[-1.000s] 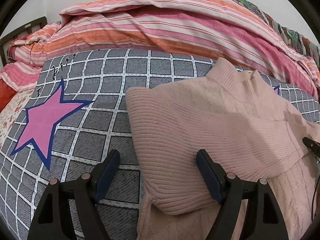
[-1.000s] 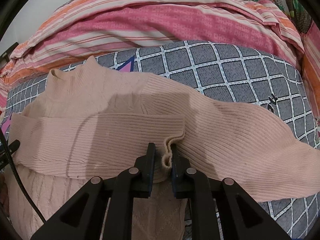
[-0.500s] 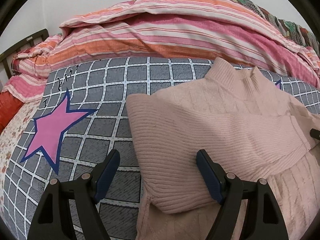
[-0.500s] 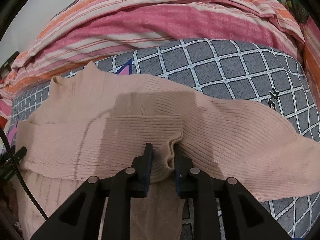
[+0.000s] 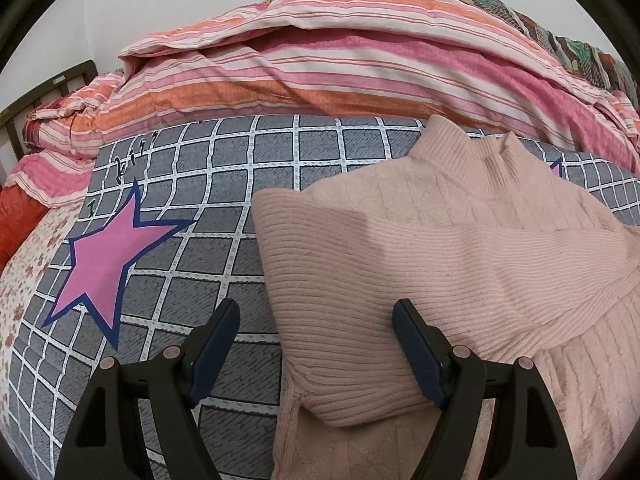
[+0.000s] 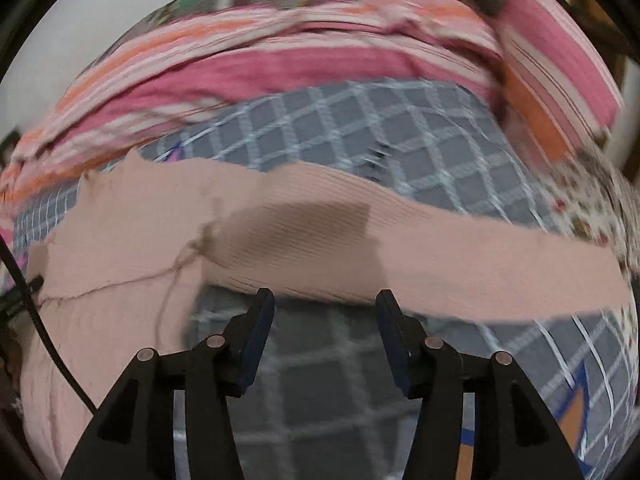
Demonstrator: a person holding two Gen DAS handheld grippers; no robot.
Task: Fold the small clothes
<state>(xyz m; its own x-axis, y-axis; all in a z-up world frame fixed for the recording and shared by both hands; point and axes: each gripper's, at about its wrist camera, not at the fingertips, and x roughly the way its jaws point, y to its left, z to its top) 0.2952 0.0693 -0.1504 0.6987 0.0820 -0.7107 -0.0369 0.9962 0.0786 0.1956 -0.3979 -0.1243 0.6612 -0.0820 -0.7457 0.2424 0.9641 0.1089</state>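
In the right wrist view, sweater motion-blurred, partly cropped.

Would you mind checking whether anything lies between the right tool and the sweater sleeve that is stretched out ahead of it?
Nothing visible does. The right tool, whose jaws have just been opening with nothing between them, hangs over bare checked bedcover, and the pink sweater's outstretched sleeve lies just beyond its tips. The view is blurred, though.
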